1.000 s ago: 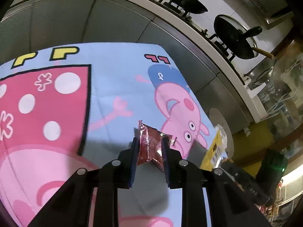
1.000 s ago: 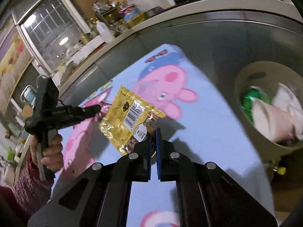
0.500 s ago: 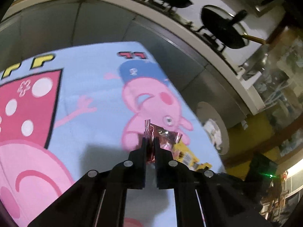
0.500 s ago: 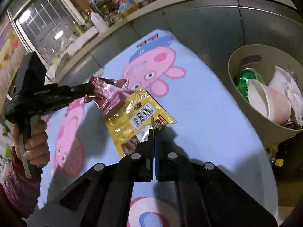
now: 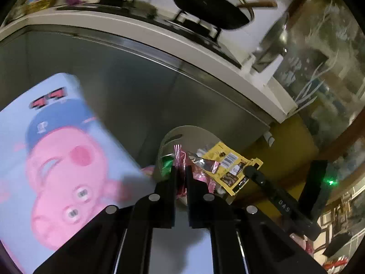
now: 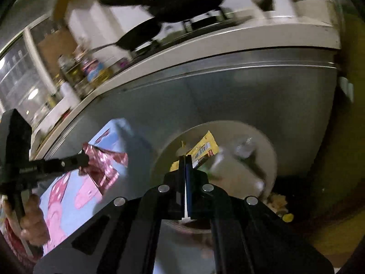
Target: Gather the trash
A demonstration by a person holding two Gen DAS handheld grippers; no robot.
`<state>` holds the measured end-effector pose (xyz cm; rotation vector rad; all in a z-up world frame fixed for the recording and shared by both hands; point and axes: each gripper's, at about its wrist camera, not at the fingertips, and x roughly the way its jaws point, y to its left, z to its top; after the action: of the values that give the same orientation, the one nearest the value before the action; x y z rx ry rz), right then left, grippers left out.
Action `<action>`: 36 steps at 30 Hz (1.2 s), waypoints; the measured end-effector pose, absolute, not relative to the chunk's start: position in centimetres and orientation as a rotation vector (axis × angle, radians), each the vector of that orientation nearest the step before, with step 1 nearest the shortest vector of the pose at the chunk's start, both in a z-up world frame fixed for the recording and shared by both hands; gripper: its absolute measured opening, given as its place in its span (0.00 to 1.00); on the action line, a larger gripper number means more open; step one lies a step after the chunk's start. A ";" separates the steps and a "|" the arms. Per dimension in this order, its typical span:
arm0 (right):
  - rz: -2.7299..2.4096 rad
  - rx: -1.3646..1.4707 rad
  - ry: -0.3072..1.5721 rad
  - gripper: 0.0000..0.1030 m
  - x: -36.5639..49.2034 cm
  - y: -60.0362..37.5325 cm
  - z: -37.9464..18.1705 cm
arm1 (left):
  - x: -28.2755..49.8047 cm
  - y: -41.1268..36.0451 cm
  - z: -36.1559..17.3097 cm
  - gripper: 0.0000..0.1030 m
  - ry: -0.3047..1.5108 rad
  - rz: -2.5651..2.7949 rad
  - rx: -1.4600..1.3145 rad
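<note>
Both wrappers now off the mat [image 5: 68, 137] and carried to the bin [image 6: 271, 150]: left gripper [image 5: 180, 171] clamped on pink wrapper [image 5: 200, 166], right gripper [image 6: 185, 159] pinched tight on yellow packet [image 6: 203, 147] above the bin, ready to drop.

Home kitchen: pans [image 5: 212, 13] on stove [image 5: 196, 34].
</note>
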<state>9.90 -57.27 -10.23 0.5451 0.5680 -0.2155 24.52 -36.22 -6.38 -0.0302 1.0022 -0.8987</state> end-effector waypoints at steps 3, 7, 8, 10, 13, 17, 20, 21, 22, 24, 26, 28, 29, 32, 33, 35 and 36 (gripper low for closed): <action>-0.213 0.605 0.601 0.10 11.3 -59.1 -11.9 | 25.2 -40.1 -8.2 0.14 1.034 -0.889 -0.002; -0.252 0.629 0.640 0.51 12.4 -59.8 -14.2 | 26.1 -43.3 -11.1 0.33 1.096 -0.831 0.073; -0.253 0.630 0.632 0.51 12.2 -59.9 -14.3 | 26.3 -43.2 -11.4 0.33 1.106 -0.818 0.072; -0.253 0.649 0.583 0.51 10.8 -59.8 -13.9 | 26.3 -42.2 -11.3 0.33 1.097 -0.824 0.046; -0.258 0.666 0.544 0.51 9.1 -59.1 -13.4 | 25.9 -40.4 -10.4 0.33 1.056 -0.798 0.038; -0.228 0.685 0.529 0.51 6.4 -57.5 -12.9 | 23.9 -38.0 -9.1 0.33 1.003 -0.759 0.050; -0.214 0.689 0.522 0.51 4.9 -55.6 -12.1 | 21.6 -36.3 -8.1 0.33 0.957 -0.724 0.083; -0.210 0.692 0.521 0.51 4.4 -54.9 -11.9 | 20.6 -35.5 -7.7 0.34 0.937 -0.707 0.093; -0.208 0.695 0.520 0.51 3.9 -54.3 -11.8 | 19.9 -34.9 -7.4 0.37 0.922 -0.693 0.097; -0.201 0.700 0.523 0.51 3.0 -52.5 -11.4 | 18.2 -33.3 -6.6 0.42 0.886 -0.666 0.106; -0.196 0.703 0.521 0.51 1.9 -50.6 -11.0 | 16.5 -31.6 -5.6 0.45 0.841 -0.636 0.116; -0.194 0.703 0.522 0.52 1.2 -49.5 -10.8 | 15.1 -30.3 -4.7 0.48 0.799 -0.609 0.126; -0.191 0.703 0.525 0.54 0.7 -48.6 -10.6 | 14.4 -29.7 -4.3 0.49 0.780 -0.597 0.131; -0.170 0.694 0.538 0.55 -0.4 -46.2 -9.8 | 12.0 -27.2 -3.0 0.58 0.726 -0.570 0.140; -0.164 0.686 0.538 0.56 -0.8 -45.4 -9.4 | 11.4 -26.7 -2.6 0.61 0.715 -0.567 0.140; -0.153 0.670 0.536 0.57 -1.5 -44.1 -8.5 | 10.0 -25.4 -1.9 0.61 0.690 -0.562 0.143; -0.148 0.663 0.534 0.59 -1.8 -43.5 -8.1 | 9.2 -24.7 -1.5 0.61 0.679 -0.559 0.146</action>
<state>-1.75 -43.55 -8.13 0.6634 0.5338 -0.1481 9.21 -24.71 -1.50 0.1461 0.6787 -0.5593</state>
